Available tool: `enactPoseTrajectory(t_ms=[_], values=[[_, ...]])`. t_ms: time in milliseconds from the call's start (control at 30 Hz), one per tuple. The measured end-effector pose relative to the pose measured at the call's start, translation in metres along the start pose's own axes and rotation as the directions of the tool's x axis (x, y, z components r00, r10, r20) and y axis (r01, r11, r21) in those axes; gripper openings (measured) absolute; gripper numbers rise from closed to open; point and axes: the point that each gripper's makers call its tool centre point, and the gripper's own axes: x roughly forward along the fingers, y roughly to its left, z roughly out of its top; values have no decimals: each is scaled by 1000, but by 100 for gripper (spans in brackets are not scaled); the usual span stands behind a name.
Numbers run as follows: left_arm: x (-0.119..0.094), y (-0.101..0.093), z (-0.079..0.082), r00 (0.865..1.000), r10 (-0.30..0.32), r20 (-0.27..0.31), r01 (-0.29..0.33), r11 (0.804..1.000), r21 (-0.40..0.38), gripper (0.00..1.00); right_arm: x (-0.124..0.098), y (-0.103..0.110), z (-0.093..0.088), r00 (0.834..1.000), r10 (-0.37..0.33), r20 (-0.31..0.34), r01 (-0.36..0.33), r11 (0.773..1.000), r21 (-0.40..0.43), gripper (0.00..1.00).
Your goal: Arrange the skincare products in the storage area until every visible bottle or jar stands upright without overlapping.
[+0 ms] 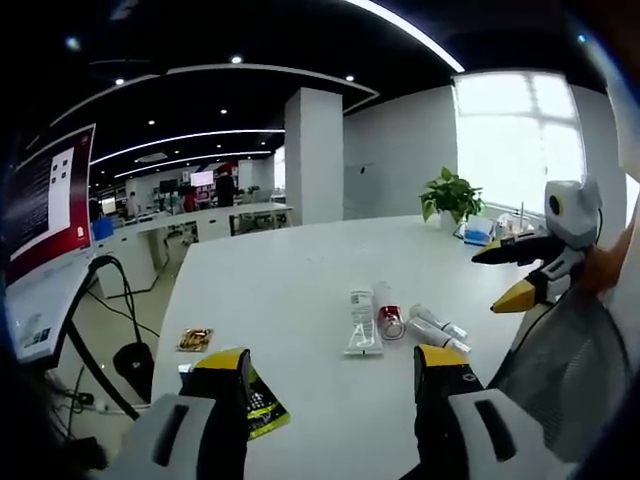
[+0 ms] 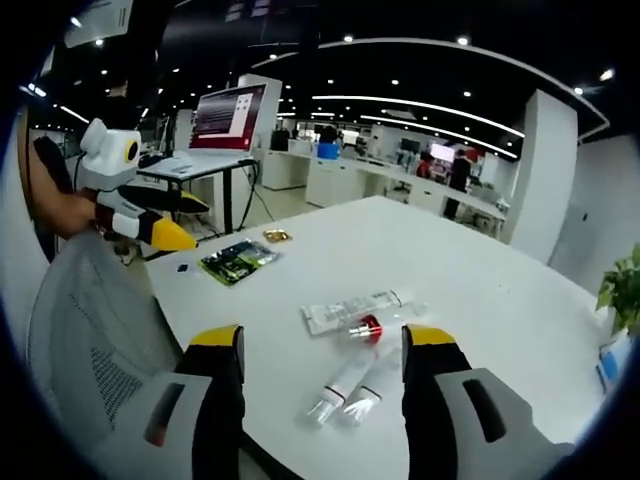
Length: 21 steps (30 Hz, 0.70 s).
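Right gripper point(image 2: 322, 350) and left gripper point(image 1: 333, 372), jaws apart, empty, poised near the tubes point(image 2: 345, 388) lying mid-table point(image 2: 480, 290): probably light, soft, slippery; best gripped at the stiffer caps.

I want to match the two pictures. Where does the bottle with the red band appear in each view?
Left gripper view: the bottle with the red band lies right of centre, between the clear packet and two tubes.
Right gripper view: it lies at centre, just below the packet.
Shared landmark: the green packet.
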Motion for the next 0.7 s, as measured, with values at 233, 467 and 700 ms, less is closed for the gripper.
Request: enactPoseTrajectory(t_ms=[233,467,700], values=[[-1,3,2,1000,12,8,-12,1000,-12,68,0,-2,-1,1000,-9,-5,9,1000,-4,59],[0,1,1,1000,-2,8,2,1000,-26,73,1,-4,-2,1000,-20,-12,20,1000,-9,60],[1,-3,-2,1000,-13,-3,13,1000,14,75,0,-12,4,1000,-23,13,22,997,75,63]])
